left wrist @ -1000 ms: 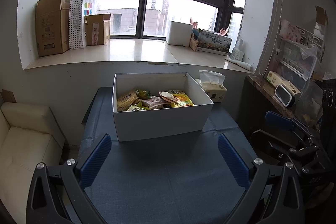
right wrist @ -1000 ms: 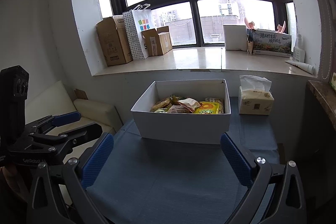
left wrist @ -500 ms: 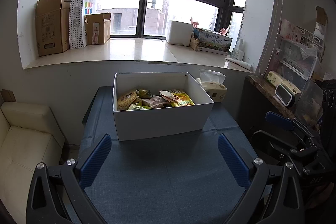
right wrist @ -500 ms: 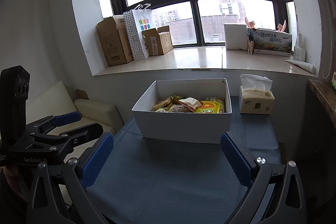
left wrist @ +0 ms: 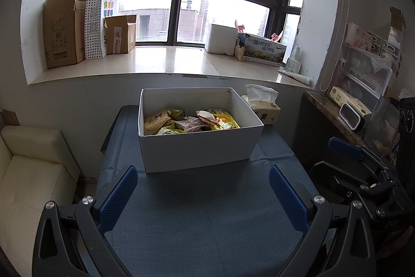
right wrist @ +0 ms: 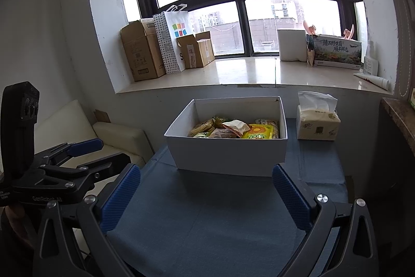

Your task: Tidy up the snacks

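A white open box (left wrist: 199, 149) (right wrist: 228, 155) stands on the blue-covered table (left wrist: 207, 212) (right wrist: 207, 220) and holds several snack packets (left wrist: 192, 121) (right wrist: 233, 130), yellow, green and pink. My left gripper (left wrist: 202, 188) is open, hovering over the table short of the box with nothing between its blue pads. My right gripper (right wrist: 206, 190) is open too, just short of the box's near wall. Each gripper shows at the edge of the other's view: the right gripper (left wrist: 363, 173) at the right of the left wrist view, the left gripper (right wrist: 64, 162) at the left of the right wrist view.
A tissue box (left wrist: 262, 105) (right wrist: 317, 121) sits on the table right of the white box. A cream sofa (left wrist: 28, 173) stands left of the table, a cluttered shelf (left wrist: 358, 95) right. The windowsill (left wrist: 155, 61) behind carries cardboard boxes and a paper bag.
Both views have shifted very slightly; the box sits a touch higher in the right wrist view. Both grippers stay open and empty.
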Available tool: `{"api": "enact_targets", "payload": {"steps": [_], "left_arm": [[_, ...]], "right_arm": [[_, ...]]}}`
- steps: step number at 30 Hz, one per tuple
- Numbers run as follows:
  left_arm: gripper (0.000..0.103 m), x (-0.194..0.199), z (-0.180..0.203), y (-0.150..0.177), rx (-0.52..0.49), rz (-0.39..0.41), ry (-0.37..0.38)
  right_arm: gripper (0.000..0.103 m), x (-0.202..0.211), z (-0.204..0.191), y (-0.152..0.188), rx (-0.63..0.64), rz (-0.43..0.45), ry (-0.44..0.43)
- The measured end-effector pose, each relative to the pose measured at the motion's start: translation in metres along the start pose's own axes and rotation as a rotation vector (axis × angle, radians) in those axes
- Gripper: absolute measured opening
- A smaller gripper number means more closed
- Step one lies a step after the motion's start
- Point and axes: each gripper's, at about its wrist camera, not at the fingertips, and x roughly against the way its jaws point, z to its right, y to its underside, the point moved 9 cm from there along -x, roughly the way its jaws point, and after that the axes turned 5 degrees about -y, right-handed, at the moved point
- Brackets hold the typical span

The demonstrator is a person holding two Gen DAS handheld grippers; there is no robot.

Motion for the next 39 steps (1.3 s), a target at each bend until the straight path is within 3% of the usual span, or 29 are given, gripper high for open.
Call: {"api": "enact_targets", "payload": {"steps": [39], "left_arm": [[0.103, 0.004, -0.0004, 0.0025, -0.001, -0.007, 0.006]], "right_arm": [[0.103, 0.0006, 0.005, 0.003, -0.026, -0.005, 0.015]]}}
